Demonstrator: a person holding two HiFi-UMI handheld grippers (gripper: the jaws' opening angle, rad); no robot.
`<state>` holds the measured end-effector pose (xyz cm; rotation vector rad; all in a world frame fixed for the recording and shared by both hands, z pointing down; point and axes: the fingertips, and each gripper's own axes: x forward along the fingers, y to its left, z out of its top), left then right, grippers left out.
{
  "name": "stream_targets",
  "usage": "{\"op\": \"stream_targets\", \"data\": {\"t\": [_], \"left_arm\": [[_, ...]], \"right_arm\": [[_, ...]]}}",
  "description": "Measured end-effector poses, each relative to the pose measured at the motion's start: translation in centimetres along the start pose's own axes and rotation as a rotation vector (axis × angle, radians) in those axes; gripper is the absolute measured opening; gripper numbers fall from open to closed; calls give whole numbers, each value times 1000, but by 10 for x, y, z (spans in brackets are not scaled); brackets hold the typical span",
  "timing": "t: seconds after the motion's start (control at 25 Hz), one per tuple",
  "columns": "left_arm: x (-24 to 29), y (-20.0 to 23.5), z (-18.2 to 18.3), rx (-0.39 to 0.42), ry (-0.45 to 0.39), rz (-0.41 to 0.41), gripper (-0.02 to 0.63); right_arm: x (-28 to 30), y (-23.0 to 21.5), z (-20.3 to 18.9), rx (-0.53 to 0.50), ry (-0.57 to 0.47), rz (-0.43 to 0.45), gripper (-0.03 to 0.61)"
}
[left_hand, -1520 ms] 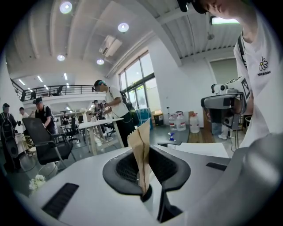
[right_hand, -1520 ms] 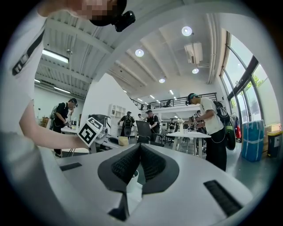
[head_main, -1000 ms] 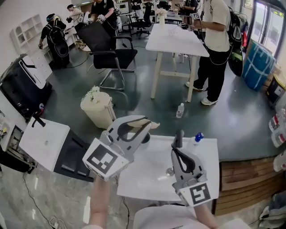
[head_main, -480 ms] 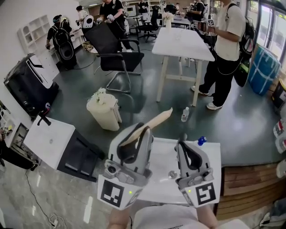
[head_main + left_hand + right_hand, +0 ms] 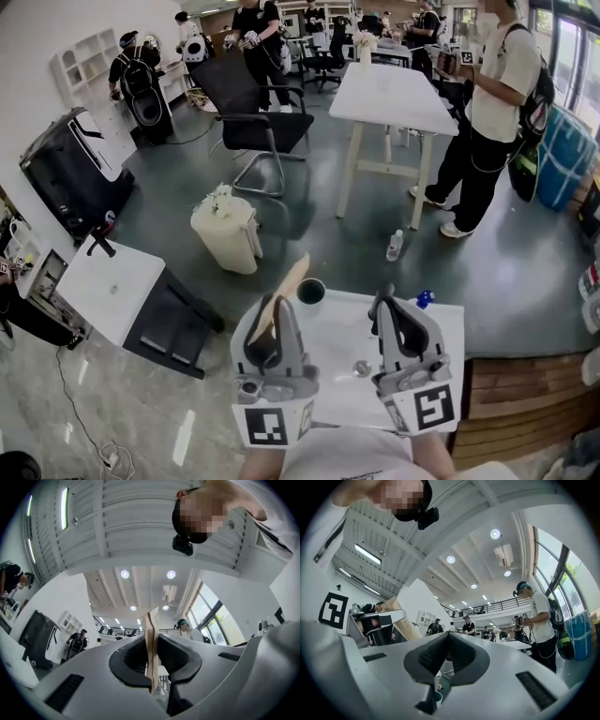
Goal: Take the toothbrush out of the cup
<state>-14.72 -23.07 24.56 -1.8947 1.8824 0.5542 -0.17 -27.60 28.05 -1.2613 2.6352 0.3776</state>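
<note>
The left gripper (image 5: 275, 314) has turned in the last second. Before, it leaned forward and low toward the cup (image 5: 310, 292). Now it points upward and sits closer to the person. Its fingers are clamped on the toothbrush (image 5: 152, 639), which looks like a flat tan stick; I cannot make out the bristles. In the left gripper view the stick stands upright between the two dark pads. It is pressed from both sides and reaches past the fingertips toward the ceiling.

In the head view the free end sticks out beyond the left fingertips, upward and a little to the right. It is no longer inside the cup. The cup stands alone on the white worktop (image 5: 328, 342), just beyond the left fingertips and slightly to their right, and the side of the right fingertips is on its other side. Its dark opening shows nothing in it.

The right gripper (image 5: 386, 305) has kept its place next to the left one. Its fingers are together and hold nothing.

For the task, I judge that the main step is done, because the toothbrush is lifted free of the cup and is firmly held. What remains, probably, is only to carry it away from the cup or to put it down on the worktop.
</note>
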Motion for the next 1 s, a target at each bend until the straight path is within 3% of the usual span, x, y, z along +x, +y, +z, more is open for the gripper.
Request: {"op": "stream_targets", "data": {"t": [1.0], "left_arm": [[3,-5,-4,4,11,-13,54]], "right_arm": [[-10,-11,-5,16,-6,-23,12]]}}
